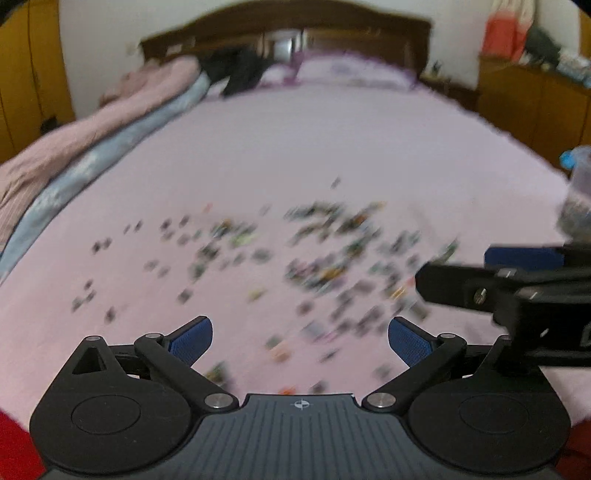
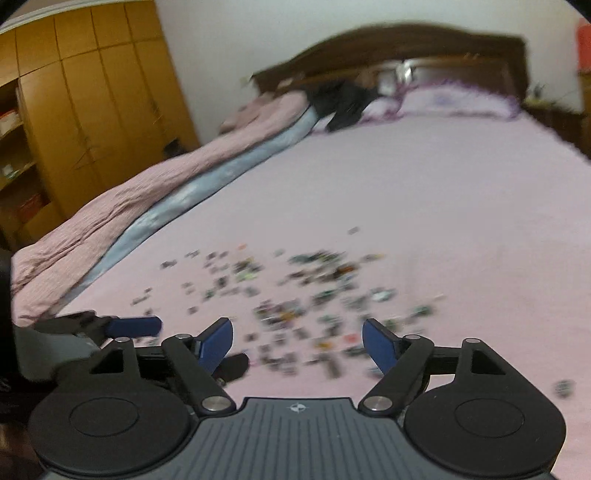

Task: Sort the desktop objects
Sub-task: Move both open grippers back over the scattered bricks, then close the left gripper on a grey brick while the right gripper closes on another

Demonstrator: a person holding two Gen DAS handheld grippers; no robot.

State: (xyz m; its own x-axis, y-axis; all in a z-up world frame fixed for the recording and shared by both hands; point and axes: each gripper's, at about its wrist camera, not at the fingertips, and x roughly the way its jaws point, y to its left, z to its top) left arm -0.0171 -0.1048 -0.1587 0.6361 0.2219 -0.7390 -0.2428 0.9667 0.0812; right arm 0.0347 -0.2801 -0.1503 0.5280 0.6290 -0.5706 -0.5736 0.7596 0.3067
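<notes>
Beyond scattered pieces (image 1: 325, 258), bare pink sheet (image 1: 314, 147) to headboard (image 1: 288, 33).

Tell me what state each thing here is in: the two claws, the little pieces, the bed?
Left gripper, black with blue pads: open, nothing between the jaws.
Right gripper, black with blue pads: open, empty.
Small multicoloured pieces: scattered loose over the sheet, blurred.
Pink bed sheet: spread flat.
Pink-and-blue quilt: bunched along the bed's far side.

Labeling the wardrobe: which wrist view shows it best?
Right wrist: the wooden wardrobe fills the upper left, doors and open shelves visible, though blurred. The left wrist view shows only narrow slivers of the wardrobe at its left edge.
</notes>
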